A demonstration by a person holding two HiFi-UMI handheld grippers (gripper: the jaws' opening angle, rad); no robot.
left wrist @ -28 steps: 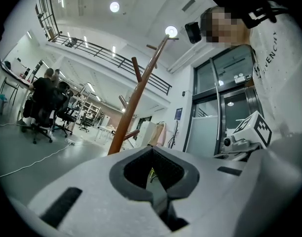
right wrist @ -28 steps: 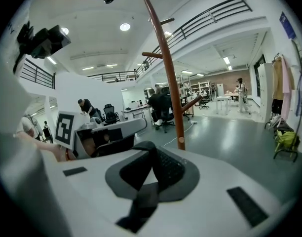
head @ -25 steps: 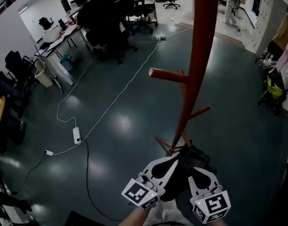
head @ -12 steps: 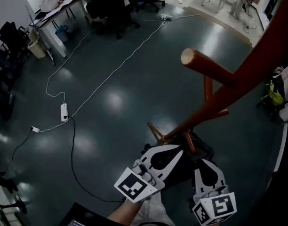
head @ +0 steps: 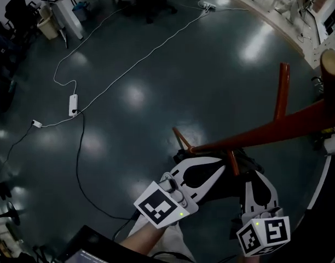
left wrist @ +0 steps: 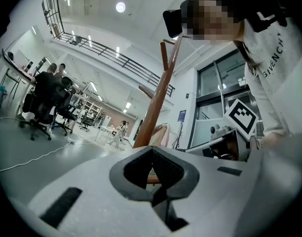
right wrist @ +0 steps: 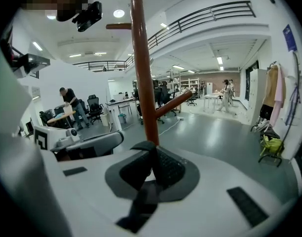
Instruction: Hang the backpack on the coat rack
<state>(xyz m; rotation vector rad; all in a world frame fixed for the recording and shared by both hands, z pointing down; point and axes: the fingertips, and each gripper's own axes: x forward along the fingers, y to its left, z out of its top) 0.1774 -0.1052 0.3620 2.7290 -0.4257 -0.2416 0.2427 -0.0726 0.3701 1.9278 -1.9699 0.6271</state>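
Note:
The red-brown coat rack (head: pixel 277 129) slants across the right of the head view, with a peg end (head: pixel 333 63) at the right edge. Just below its pole, between both grippers, sits the black backpack (head: pixel 229 181). My left gripper (head: pixel 204 172) is shut on black backpack fabric, and my right gripper (head: pixel 256 181) is shut on it too. In the left gripper view the shut jaws (left wrist: pixel 153 157) pinch a dark strap, and the rack pole (left wrist: pixel 156 102) rises behind. In the right gripper view black mesh fabric (right wrist: pixel 168 169) fills the jaws (right wrist: pixel 151 149) in front of the pole (right wrist: pixel 143 68).
A white power strip (head: pixel 73 104) and long cables (head: pixel 134 64) lie on the dark glossy floor to the left. Desks, office chairs and seated people (left wrist: pixel 42 95) stand far back. A yellow-green bag (right wrist: pixel 272 144) hangs at the right wall. A rack foot (head: pixel 181 138) sticks out near my left gripper.
The head view has tipped further down and come closer, so the rack pole now slants across the right. Both grippers stay shut on the backpack and show slightly higher in the picture.

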